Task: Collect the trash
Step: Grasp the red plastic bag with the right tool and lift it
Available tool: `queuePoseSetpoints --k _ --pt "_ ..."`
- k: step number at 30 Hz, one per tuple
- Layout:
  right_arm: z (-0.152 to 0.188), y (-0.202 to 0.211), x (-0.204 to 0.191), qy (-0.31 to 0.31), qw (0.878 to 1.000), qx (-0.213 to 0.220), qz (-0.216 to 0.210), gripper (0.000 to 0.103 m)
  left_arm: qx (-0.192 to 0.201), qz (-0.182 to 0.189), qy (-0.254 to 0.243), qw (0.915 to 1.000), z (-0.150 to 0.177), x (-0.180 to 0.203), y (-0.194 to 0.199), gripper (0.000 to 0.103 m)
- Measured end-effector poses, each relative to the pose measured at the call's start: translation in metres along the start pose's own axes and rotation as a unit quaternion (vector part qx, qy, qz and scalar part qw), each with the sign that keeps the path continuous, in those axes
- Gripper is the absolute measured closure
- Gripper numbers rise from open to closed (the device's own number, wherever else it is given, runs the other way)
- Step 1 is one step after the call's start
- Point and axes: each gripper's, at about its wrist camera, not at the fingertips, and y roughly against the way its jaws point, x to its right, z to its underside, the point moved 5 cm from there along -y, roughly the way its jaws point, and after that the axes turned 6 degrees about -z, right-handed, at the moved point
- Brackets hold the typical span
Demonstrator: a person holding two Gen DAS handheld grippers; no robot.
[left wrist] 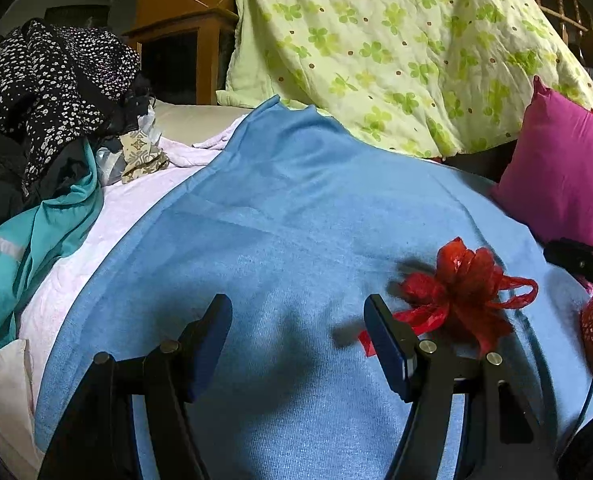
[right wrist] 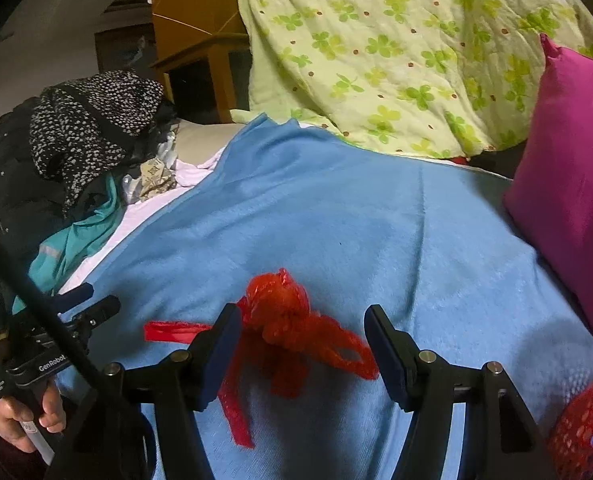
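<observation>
A crumpled red plastic bag [left wrist: 462, 292] lies on the blue blanket [left wrist: 280, 216]. In the left wrist view it sits just beyond and right of my open, empty left gripper [left wrist: 298, 336]. In the right wrist view the red bag [right wrist: 284, 320] lies between the fingers of my open right gripper [right wrist: 302, 340], close to the left finger, with its strips trailing down. The jaws stand wide and do not pinch it. The left gripper [right wrist: 84, 304] also shows at the left edge of the right wrist view.
A magenta pillow [right wrist: 568, 200] stands at the right. A green clover quilt [left wrist: 396, 48] hangs at the back. A pile of clothes [left wrist: 56, 80] and crumpled scraps [left wrist: 140, 152] lie at the left. A red mesh thing [right wrist: 588, 428] is at the lower right.
</observation>
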Motion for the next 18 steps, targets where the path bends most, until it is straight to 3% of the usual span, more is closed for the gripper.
queuePoseSetpoints --k 10,13,18 --pt "-0.012 -0.018 0.007 -0.013 0.998 0.02 -0.053 0.036 -0.016 0.012 -0.005 0.9998 0.001 0.012 -0.01 0.034" --pt "-0.009 -0.03 0.004 -0.01 0.998 0.011 -0.067 0.036 -0.018 0.014 -0.009 0.9997 0.002 0.017 -0.012 0.034" --pt "0.0 -0.061 0.001 0.014 0.998 -0.027 -0.05 0.036 -0.021 0.015 -0.023 0.9994 0.004 0.025 -0.016 0.034"
